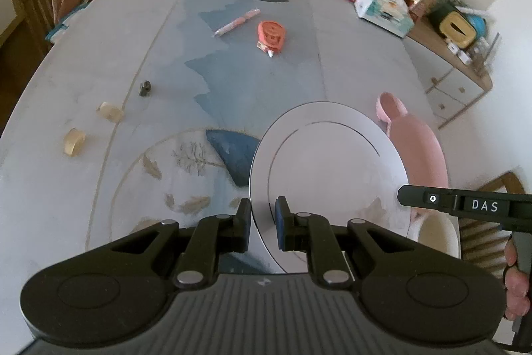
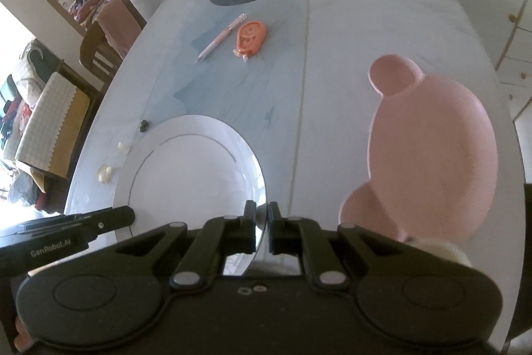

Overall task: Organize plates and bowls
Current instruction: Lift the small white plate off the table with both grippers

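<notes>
The white plate (image 1: pixel 329 175), clear of the table (image 1: pixel 99 82) at five o'clock, looks stiff, glazed, slippery and breakable, so the rim is the right hold: the left gripper (image 1: pixel 263 223) and right gripper (image 2: pixel 262 230) each pinch it at opposite edges.

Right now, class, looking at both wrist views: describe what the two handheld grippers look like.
Both are matte black plastic. The left gripper and right gripper each have two linked fingers on silver pivot pins above a ribbed body. One left pad is blue. White lettering marks their sides: "DAS" and "GenRobot.AI". No cables or sleeves show.
</notes>
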Demonstrator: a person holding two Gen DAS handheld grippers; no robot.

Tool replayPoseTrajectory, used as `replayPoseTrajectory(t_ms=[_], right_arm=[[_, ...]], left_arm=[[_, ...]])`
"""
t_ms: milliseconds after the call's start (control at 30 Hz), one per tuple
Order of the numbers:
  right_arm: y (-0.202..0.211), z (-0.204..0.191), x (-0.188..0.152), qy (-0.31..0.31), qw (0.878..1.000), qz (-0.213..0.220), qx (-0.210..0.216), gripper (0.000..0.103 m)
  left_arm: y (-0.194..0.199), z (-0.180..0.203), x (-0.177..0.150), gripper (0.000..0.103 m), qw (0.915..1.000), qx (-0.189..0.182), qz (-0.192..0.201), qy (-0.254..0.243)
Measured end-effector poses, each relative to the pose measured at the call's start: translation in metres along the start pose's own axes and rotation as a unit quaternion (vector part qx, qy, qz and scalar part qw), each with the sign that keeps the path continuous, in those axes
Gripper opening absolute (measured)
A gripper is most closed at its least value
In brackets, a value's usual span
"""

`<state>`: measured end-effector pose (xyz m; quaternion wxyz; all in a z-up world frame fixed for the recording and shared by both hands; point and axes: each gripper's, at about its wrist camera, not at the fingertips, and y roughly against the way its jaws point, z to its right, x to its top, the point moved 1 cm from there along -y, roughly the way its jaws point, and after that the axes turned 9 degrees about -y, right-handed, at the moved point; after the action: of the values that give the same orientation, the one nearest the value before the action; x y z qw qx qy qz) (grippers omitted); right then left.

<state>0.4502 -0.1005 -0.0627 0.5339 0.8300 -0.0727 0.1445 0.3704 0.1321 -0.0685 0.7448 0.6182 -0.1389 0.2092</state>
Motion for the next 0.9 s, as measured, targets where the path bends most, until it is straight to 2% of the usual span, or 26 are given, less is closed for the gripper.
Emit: replayPoseTrajectory(t_ms=[333,667,900], right_arm=[[0.04,-0.013,-0.056,-0.031,0.999,0.02,-0.011,0.007],[0.055,-0.052,-0.119,-0.035,0.999,0.027,-0.007,0.007],[0.057,-0.081,-0.165,-0.029,0.999,0.017,0.002,0.007]], left_arm=[[0.044,-0.002,-0.04,0.013,0.9996,-0.018,-0.001,-0.022],[0.091,-0.036,-0.096,0.013,0.9998,-0.012,-0.001,-0.018],[0.118,-0.062,-0.14,0.013,0.9999,-0.001,-0.003,-0.011]])
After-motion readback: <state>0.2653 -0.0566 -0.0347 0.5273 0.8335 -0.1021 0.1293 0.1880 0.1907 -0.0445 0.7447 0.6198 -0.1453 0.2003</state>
